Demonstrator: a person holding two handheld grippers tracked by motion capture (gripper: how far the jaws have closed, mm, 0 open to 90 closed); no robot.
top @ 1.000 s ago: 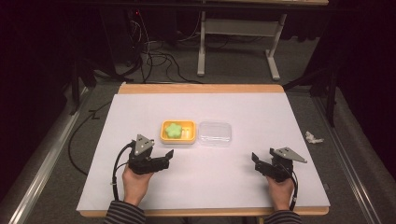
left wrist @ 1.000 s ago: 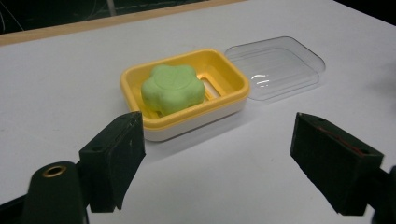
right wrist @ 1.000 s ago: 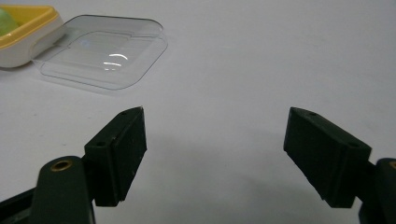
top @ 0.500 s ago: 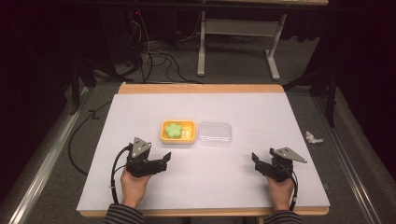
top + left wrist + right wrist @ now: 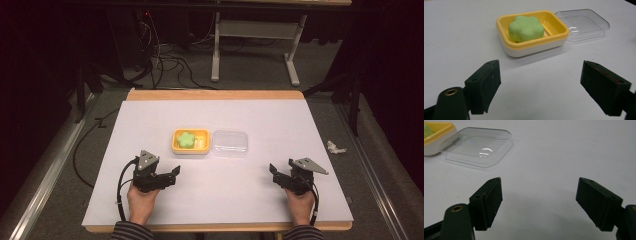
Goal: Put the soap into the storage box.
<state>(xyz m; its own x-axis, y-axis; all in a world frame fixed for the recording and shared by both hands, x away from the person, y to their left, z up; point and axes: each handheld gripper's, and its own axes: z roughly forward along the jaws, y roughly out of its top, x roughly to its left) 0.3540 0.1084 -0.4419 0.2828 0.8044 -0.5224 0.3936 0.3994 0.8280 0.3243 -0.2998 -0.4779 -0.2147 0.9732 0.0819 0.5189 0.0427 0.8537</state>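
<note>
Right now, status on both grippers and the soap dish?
Left gripper open, empty. Right gripper open, empty. Green soap sits in yellow dish, clear lid off, beside it. Nothing in the way.

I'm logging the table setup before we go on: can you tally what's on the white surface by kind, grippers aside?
Yellow soap dish: 1
Green flower-shaped soap, lying in the dish: 1
Clear plastic lid, flat on the table beside the dish: 1
Total: 3
</note>
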